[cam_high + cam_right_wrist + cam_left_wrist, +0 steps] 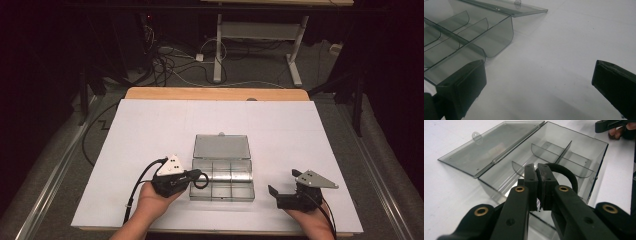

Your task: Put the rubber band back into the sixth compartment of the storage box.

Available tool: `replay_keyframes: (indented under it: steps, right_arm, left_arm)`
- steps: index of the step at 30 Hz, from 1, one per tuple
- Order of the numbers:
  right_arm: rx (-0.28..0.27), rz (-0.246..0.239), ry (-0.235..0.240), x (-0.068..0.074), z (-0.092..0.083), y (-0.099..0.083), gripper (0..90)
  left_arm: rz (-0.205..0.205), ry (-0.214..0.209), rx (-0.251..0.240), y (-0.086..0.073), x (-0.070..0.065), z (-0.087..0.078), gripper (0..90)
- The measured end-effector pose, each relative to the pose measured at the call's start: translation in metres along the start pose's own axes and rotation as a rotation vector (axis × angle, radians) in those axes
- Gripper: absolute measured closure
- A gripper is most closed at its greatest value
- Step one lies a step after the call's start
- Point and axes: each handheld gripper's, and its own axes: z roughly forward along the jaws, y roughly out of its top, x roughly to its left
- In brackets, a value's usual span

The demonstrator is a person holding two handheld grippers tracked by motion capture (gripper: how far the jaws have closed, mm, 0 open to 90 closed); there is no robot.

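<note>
Pinched between the clenched fingers (534,182) of the left gripper (192,176): a black elastic loop (565,173), thin, round in section, arching up and to the right of the fingertips and hanging over the near left compartment of a clear grey plastic box (222,186). Box open, lid (221,146) folded flat back on the far side, a small tab at its outer edge, curved dividers splitting the tray into compartments. Off to the right, well apart from the box: right gripper (284,184), fingers (465,82) released and spread wide over bare surface, grasping nothing. Underneath everything, a white sheet (150,130) covering a wooden desk (215,93). Beyond it, a dim room: grey floor, tangled cables (165,62), white legs of another desk (260,40).
</note>
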Motion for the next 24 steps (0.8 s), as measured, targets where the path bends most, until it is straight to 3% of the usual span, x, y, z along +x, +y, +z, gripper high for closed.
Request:
replay_keyframes:
  steps: [24]
  right_arm:
    - [-0.001,-0.002,0.003,-0.001,0.0,0.0,0.4]
  left_arm:
    - [0.027,-0.052,0.013,0.017,-0.012,0.026,84.8]
